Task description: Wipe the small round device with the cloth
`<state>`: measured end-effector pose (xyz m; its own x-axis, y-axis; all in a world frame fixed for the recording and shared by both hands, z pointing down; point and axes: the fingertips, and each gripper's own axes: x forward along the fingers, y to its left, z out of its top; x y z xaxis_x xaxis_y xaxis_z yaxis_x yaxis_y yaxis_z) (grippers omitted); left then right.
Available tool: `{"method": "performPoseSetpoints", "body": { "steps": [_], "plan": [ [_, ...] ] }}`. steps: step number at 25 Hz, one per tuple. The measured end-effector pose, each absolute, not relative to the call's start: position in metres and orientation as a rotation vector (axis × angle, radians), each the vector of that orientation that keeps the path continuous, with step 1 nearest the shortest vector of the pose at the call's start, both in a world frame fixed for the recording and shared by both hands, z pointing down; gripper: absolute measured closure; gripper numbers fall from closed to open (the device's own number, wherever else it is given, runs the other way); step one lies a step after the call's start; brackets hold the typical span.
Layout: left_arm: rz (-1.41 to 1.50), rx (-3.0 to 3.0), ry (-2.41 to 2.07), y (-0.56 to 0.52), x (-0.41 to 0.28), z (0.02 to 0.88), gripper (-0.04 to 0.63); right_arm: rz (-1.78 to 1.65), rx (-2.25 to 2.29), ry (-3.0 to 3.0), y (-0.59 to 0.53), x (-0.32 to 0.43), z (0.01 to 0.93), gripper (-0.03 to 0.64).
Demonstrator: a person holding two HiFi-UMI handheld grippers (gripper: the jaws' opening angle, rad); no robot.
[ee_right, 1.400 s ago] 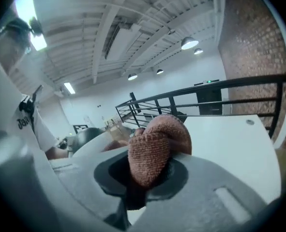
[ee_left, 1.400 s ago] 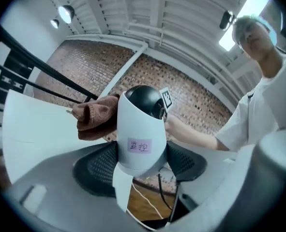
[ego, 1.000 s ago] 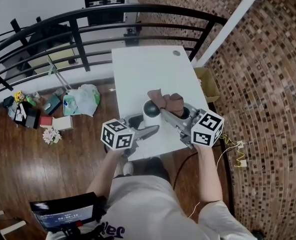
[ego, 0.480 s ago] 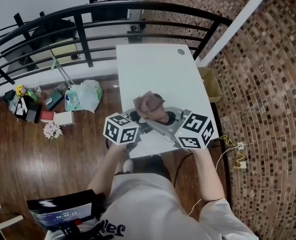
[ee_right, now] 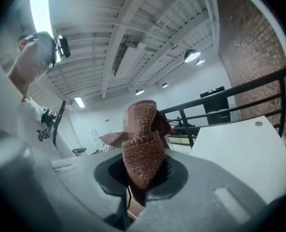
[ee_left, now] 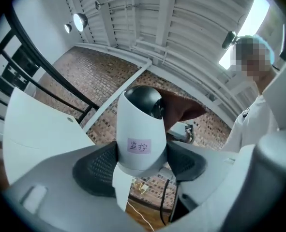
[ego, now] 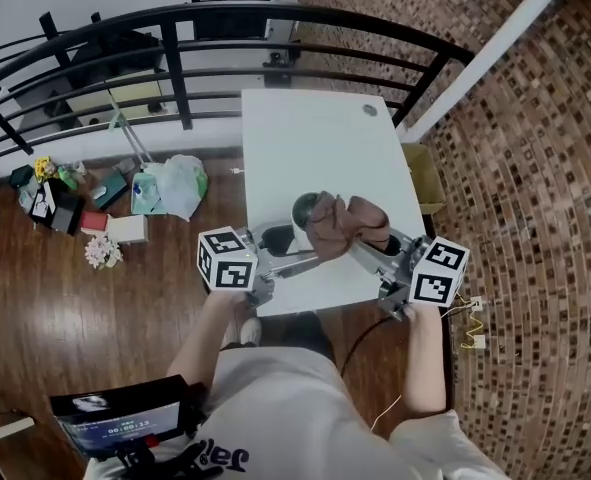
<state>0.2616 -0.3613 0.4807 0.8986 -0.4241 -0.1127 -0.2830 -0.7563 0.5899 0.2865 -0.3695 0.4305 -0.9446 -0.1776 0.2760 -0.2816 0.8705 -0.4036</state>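
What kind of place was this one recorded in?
Indoors, probably a loft-style studio or mezzanine. A white table stands by a curved black railing, with a brick wall on the right, a wooden floor, and an exposed beamed ceiling with lamps.

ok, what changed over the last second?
The right gripper swept the cloth left over the top of the device, then back to its right side, so the dark top shows again. Unchanged: the left gripper stays clamped on the device, the right on the cloth; nothing released.
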Motion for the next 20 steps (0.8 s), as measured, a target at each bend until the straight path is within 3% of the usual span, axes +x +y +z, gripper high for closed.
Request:
{"method": "performPoseSetpoints", "body": {
  "steps": [4,13,20],
  "plan": [
    [-0.409,2.502,-0.355,-0.343,0.262,0.458,0.25,0.795,0.432,-2.882,-0.395,0.297,0.427,0.592],
    [-0.373,2.588,-0.062,-0.304,0.294,0.43,0.25,1.409,-0.366,-2.733,-0.386,0.269,0.446,0.594],
    [-0.39,2.548,-0.219,-0.326,0.276,0.445,0.252,1.275,-0.361,-2.827,-0.385,0.288,0.418,0.592]
  ]
}}
